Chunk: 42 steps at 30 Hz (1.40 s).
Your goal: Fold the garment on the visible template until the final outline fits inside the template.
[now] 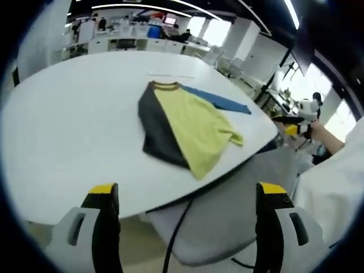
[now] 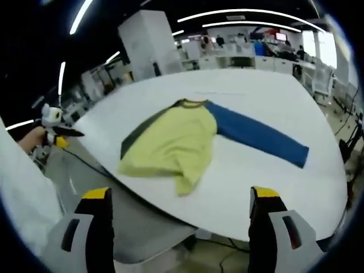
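A long-sleeved shirt (image 1: 185, 128) lies partly folded on a white round table (image 1: 68, 136), close to the table's near edge, with its ribbed collar pointing toward the far side. In the left gripper view the shirt shows a yellow body with a dark grey sleeve lying along one side, and the blue sleeve (image 1: 219, 100) appears as a narrow strip reaching toward the table's edge beyond the yellow cloth. The right gripper view gives the blue sleeve (image 2: 259, 136) at full length, stretched flat and straight across the white table (image 2: 267, 91) away from the shirt (image 2: 170, 145), while the grey sleeve is reduced to a thin dark band along the yellow body's far side. The yellow hem is rumpled and bunched near the table's edge. The left gripper (image 1: 187, 227) is released, its yellow-tipped jaws spread wide and holding nothing, hanging off the table's edge above a grey chair (image 1: 227, 216). The right gripper (image 2: 179, 227) is likewise released with jaws wide apart, clear of the cloth. Each view catches the other gripper at its side, gripped in a hand.
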Motion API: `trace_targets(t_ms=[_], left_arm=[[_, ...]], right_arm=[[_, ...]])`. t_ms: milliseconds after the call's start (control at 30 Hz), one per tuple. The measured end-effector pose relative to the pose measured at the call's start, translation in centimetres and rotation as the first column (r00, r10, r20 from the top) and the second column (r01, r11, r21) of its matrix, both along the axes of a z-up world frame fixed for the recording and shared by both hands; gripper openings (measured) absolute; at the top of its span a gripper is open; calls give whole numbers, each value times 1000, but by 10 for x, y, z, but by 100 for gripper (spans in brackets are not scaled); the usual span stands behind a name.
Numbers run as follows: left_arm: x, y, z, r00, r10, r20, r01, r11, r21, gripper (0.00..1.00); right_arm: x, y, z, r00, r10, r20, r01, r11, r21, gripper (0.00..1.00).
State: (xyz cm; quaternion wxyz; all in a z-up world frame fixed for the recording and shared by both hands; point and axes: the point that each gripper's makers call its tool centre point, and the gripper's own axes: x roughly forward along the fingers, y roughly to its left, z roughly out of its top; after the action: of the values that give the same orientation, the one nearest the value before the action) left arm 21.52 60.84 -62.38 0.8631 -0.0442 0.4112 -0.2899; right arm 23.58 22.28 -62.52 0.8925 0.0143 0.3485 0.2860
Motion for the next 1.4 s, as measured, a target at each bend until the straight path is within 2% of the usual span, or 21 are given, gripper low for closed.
trace_targets(t_ms=[400,567,800,1333,1400], left_arm=[[6,-6,-2,999,-31,-7,31,999,7,96],[7,-12,-3,999,-49,-11,49,999,-3,88],[9,-22,-12,997,-71,-24,71,997,4,88],[19,-43,-36,994,-100,-37,101,994,30,71],[21,-46,-38,995,-103,-16,103,994,28,67]], right_arm=[[-1,-2,-1,1000,0,-6,0,1000,-10,99],[2,-1,-1,1000,17,-6,-17,1000,-18,98],[6,-5,-1,1000,10,-6,-10,1000,-10,98],[8,-18,5,1000,-13,10,13,1000,-15,98],[6,-19,3,1000,-16,7,16,1000,-12,98]])
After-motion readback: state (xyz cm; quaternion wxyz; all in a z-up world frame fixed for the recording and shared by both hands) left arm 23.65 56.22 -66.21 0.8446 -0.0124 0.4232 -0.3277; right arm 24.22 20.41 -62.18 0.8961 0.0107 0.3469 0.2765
